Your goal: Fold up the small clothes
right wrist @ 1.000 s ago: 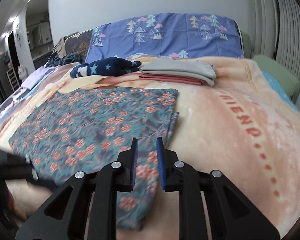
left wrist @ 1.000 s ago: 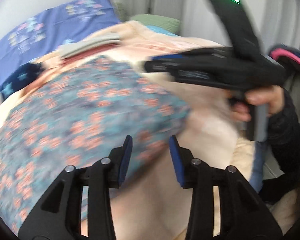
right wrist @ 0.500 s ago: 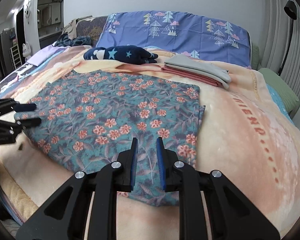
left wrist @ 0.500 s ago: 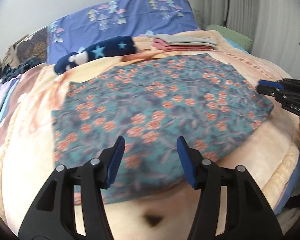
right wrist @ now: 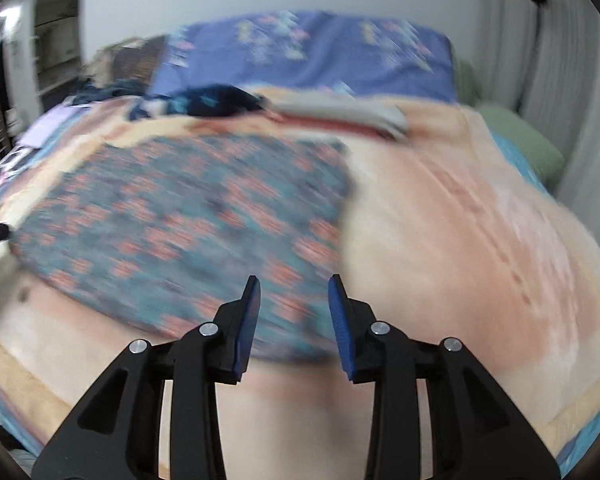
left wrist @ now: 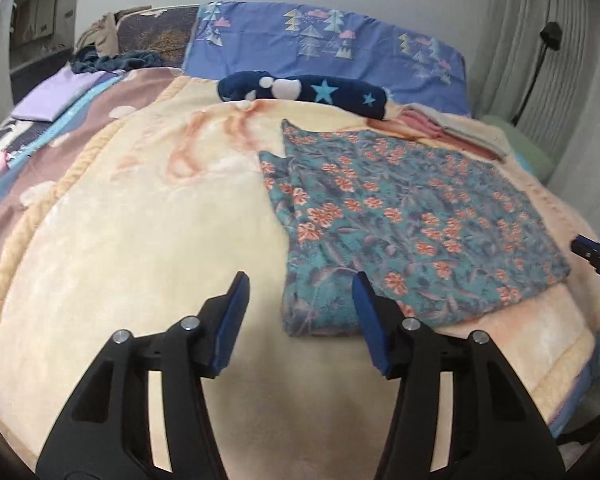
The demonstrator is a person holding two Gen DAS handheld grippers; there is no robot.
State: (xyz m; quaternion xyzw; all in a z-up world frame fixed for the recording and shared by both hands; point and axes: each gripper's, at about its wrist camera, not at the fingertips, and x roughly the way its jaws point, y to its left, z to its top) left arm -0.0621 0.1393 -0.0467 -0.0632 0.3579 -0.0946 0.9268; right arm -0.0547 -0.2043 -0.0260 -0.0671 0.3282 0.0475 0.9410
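A teal cloth with orange flowers (left wrist: 400, 232) lies flat on the peach blanket (left wrist: 148, 248), folded into a rough rectangle. My left gripper (left wrist: 300, 292) hovers at its near left corner, jaws closing a little, nothing pressed between the pads. In the blurred right wrist view the same floral cloth (right wrist: 188, 224) spreads left of centre. My right gripper (right wrist: 294, 300) is over its near right corner with jaws opening and nothing gripped. The tip of the right gripper (left wrist: 596, 256) shows at the right edge of the left wrist view.
Behind the cloth lie a navy star-print garment (left wrist: 308, 92) and a folded stack of grey and pink clothes (left wrist: 452, 128). A blue tree-print pillow (left wrist: 324, 48) lines the headboard. A green pillow (right wrist: 520, 144) and curtain stand at the right.
The left gripper has swung left along the cloth's near edge to its left corner and rolled level. The right gripper's jaws have widened and it has shifted slightly along the near right edge.
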